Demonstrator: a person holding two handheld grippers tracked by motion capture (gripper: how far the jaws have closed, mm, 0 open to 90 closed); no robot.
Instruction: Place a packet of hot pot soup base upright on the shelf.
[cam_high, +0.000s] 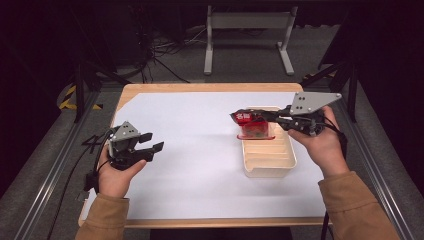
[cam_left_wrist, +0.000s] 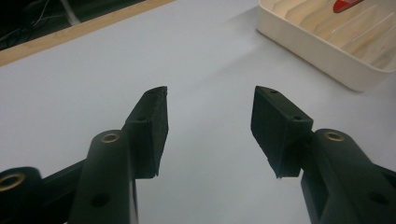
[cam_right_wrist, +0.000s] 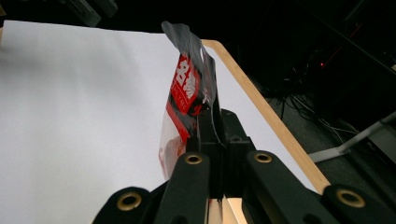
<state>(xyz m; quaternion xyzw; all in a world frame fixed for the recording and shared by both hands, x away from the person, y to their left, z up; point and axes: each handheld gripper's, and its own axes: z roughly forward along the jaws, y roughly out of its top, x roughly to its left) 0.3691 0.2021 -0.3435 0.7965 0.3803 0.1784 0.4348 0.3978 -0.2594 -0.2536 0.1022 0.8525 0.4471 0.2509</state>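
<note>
Packet (cam_high: 250, 121) red-black, clear-windowed, pinched in right gripper (cam_high: 272, 116).

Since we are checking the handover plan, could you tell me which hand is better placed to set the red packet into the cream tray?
Right: its tongs already grip the red packet above the cream tray.

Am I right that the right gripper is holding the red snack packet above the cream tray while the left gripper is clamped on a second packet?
Not quite: the left gripper is open and holds nothing, as the left gripper view shows. The right gripper does hold the red snack packet above the cream tray.
</note>
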